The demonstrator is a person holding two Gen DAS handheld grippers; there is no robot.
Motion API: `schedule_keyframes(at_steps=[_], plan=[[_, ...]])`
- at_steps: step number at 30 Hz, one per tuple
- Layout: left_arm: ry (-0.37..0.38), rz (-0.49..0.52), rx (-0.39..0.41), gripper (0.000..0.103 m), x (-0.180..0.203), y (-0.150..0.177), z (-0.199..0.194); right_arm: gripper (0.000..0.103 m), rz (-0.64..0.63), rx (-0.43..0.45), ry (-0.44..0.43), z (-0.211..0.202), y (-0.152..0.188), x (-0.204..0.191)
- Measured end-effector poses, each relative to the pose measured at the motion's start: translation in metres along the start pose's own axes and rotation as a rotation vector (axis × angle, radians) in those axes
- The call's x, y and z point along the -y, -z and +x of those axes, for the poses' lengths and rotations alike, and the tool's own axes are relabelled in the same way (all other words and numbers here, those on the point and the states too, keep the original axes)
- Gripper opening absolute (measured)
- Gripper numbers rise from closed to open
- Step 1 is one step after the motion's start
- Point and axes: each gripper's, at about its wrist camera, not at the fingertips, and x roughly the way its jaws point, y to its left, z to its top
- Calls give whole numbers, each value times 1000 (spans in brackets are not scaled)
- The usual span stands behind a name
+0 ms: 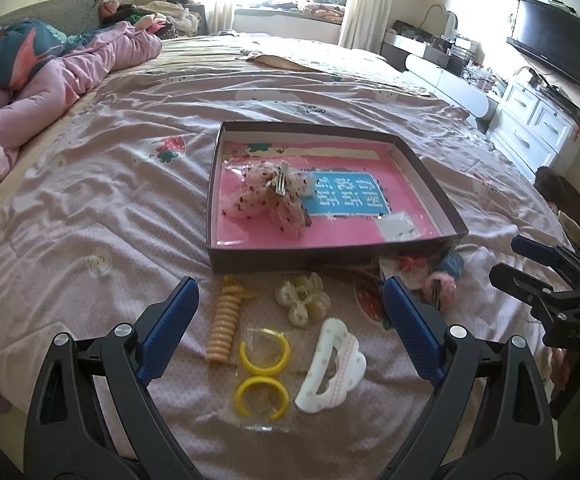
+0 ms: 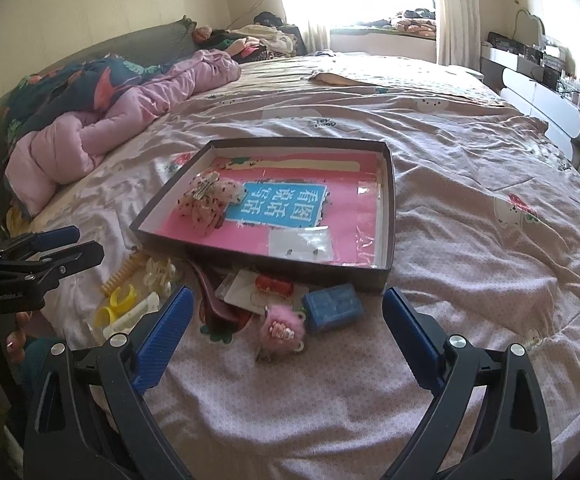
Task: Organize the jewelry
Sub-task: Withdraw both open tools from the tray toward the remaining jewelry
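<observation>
The left gripper (image 1: 290, 328) hangs low over the bed (image 1: 109, 208), its jaws wide open and holding nothing. Between its blue fingers lie two yellow hoops (image 1: 263, 376) in a clear bag, a white cloud-shaped hair clip (image 1: 332, 368), a peach spiral hair tie (image 1: 222, 326) and a cream flower clip (image 1: 302, 300).

The right gripper (image 2: 287, 330) also has its jaws wide open and empty. Just in front of it rest a pink fluffy clip (image 2: 279, 326) and a small blue box (image 2: 332, 307), with a red clip on a white card (image 2: 270, 285) behind them, near the tray wall.

Farther away, the shallow dark tray (image 1: 332, 258) sits on the bed cover. Inside it a pink book lines the bottom, and on it lie a pink dotted bow (image 1: 271, 196) at the left and a small clear bag (image 1: 398, 227) near the front right corner.

Behind, a pink quilt (image 1: 69, 76) is bundled at the left side of the bed.
</observation>
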Motion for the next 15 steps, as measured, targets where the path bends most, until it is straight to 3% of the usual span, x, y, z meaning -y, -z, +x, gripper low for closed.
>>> schedule_keyframes(at_steps=[15], plan=[[21, 40, -54, 85, 5, 42, -6, 92, -41, -53, 2, 8, 30, -6]])
